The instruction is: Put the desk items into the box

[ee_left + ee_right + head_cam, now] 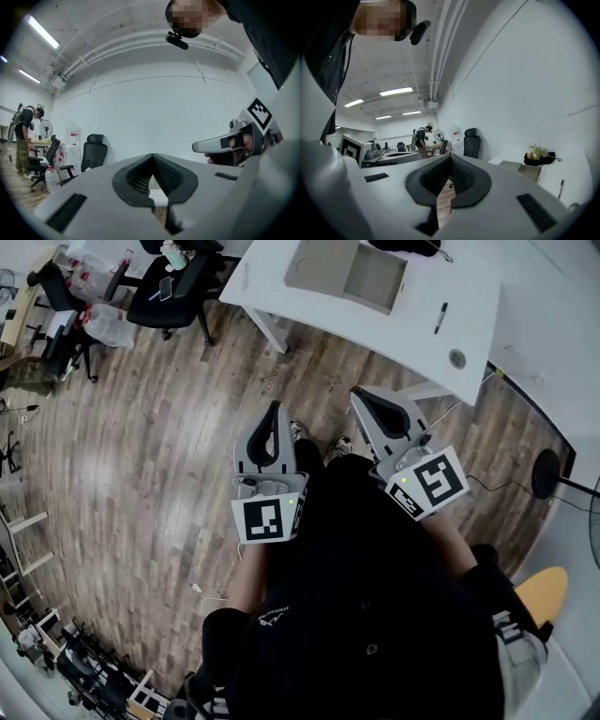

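Both tongs are clenched shut with nothing between them. The left tongs [276,411] and the right tongs [362,397] are held side by side close to the person's body above the wooden floor [141,427], with their tips pointing toward the white desk [272,277]. The open cardboard box [314,263] sits on that desk well apart from both, and a black marker [441,317] and a small round object [457,358] lie to its right, nearer the right tongs.
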`<control>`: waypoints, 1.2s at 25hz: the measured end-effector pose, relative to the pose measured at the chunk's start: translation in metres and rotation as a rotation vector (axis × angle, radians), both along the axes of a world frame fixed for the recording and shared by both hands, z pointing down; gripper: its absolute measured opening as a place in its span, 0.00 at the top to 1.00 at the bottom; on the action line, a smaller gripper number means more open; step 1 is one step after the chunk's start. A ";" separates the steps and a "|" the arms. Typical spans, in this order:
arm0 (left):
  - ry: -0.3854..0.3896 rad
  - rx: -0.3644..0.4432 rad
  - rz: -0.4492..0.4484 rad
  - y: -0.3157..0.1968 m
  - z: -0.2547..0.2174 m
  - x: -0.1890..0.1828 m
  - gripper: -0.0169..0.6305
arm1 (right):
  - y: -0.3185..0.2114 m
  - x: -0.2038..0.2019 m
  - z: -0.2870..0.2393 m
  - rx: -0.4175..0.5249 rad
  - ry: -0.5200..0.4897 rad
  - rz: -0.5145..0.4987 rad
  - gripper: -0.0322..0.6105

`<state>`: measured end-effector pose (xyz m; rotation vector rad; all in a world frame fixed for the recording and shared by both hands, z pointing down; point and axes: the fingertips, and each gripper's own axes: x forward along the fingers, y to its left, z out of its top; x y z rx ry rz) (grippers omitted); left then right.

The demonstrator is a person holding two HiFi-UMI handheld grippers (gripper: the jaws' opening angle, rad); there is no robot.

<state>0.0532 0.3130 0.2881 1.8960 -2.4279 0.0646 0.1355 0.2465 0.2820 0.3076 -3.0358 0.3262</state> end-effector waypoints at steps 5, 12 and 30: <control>-0.002 0.034 0.010 -0.012 -0.004 0.010 0.96 | 0.002 0.012 -0.010 0.072 -0.009 -0.035 0.95; -0.017 0.052 0.031 -0.032 -0.001 0.001 0.96 | -0.006 0.003 -0.010 0.159 -0.001 -0.048 0.95; 0.113 0.028 0.184 -0.168 0.026 -0.118 0.96 | -0.119 -0.103 -0.002 0.099 0.008 0.070 0.95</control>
